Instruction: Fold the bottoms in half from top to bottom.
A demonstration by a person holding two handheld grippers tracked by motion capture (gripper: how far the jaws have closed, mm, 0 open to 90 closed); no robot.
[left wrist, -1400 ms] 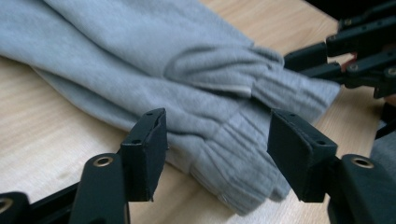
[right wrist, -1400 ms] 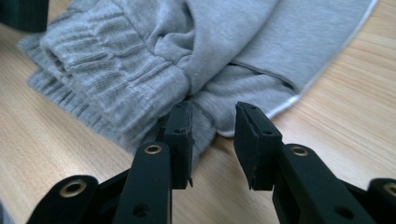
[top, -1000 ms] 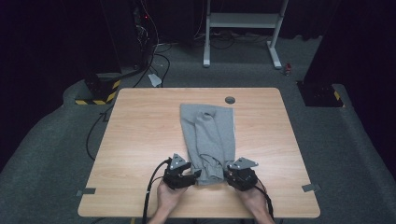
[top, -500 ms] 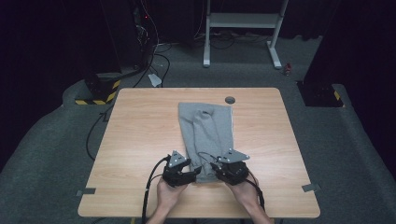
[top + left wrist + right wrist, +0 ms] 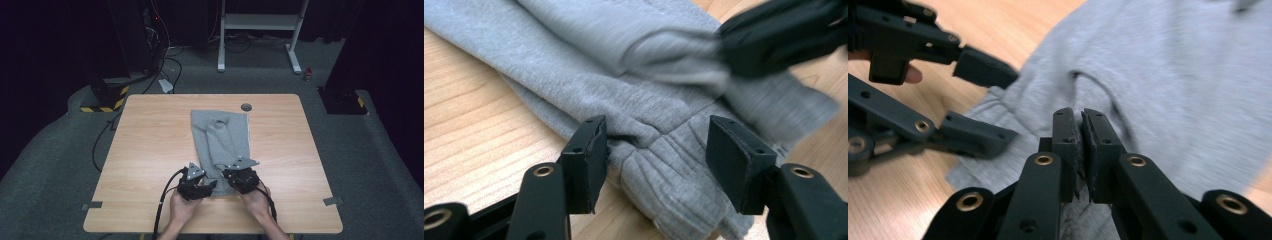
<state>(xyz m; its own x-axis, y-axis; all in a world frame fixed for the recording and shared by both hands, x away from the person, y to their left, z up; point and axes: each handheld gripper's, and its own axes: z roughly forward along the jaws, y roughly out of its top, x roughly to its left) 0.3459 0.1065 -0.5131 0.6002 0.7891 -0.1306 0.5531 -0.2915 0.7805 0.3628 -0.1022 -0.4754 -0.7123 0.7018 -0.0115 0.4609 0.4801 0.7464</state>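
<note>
A grey folded garment (image 5: 220, 135) lies lengthwise on the wooden table (image 5: 150, 150). My left gripper (image 5: 210, 185) rests at its near left corner. In the left gripper view it (image 5: 656, 160) stands open, and the ribbed hem (image 5: 664, 185) lies bunched between its jaws. My right gripper (image 5: 227, 172) is just to the right, at the near edge. Its jaws have just been closing, and in the right gripper view it (image 5: 1082, 117) is shut on a raised fold of the grey garment (image 5: 1188, 90). The left gripper (image 5: 1010, 106) shows there too, at the left.
A round cable hole (image 5: 246, 106) sits at the table's far edge behind the garment. Tape marks (image 5: 332, 201) are stuck near the front corners. On the floor beyond are a white frame (image 5: 260, 30), cables and a yellow-black striped box (image 5: 102, 100).
My right gripper has moved left to the garment's near edge, risen a little and closed on a fold of it. The left gripper has kept its place.
</note>
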